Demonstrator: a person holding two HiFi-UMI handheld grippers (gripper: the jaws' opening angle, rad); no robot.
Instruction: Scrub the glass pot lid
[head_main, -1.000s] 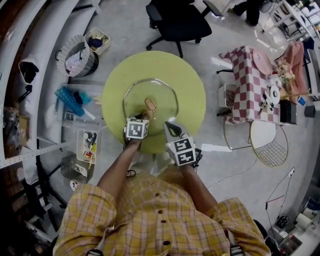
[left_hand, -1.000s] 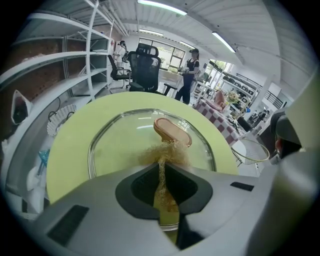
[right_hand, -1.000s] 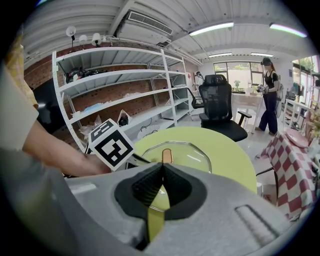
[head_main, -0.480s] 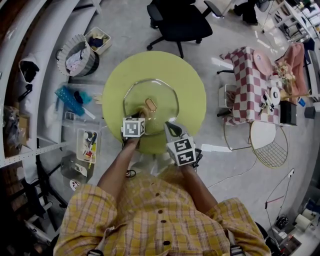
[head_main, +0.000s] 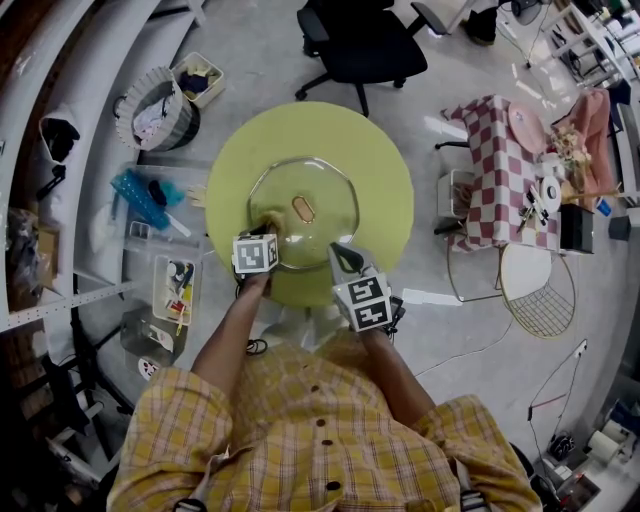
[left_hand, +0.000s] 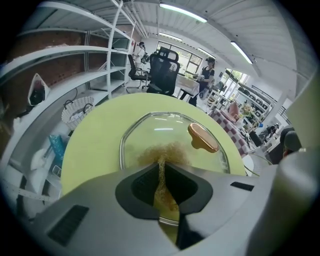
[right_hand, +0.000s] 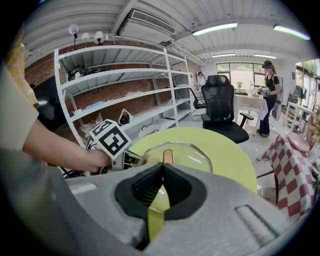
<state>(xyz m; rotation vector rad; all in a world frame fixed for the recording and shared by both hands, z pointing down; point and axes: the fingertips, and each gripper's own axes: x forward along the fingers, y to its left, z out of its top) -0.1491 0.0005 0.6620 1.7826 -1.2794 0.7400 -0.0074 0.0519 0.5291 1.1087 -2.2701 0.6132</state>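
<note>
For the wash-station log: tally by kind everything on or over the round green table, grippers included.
glass pot lid: 1
scrub pad, pinched in the left gripper's fingers: 1
grippers: 2, the left gripper and the right gripper
Total: 4

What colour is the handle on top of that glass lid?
The handle is a coppery orange-brown; the left gripper view shows it best.

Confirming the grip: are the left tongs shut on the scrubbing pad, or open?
Shut: the left tongs pinch the golden-brown fibrous scrubbing pad, which pokes out over the clear glass pot lid.
</note>
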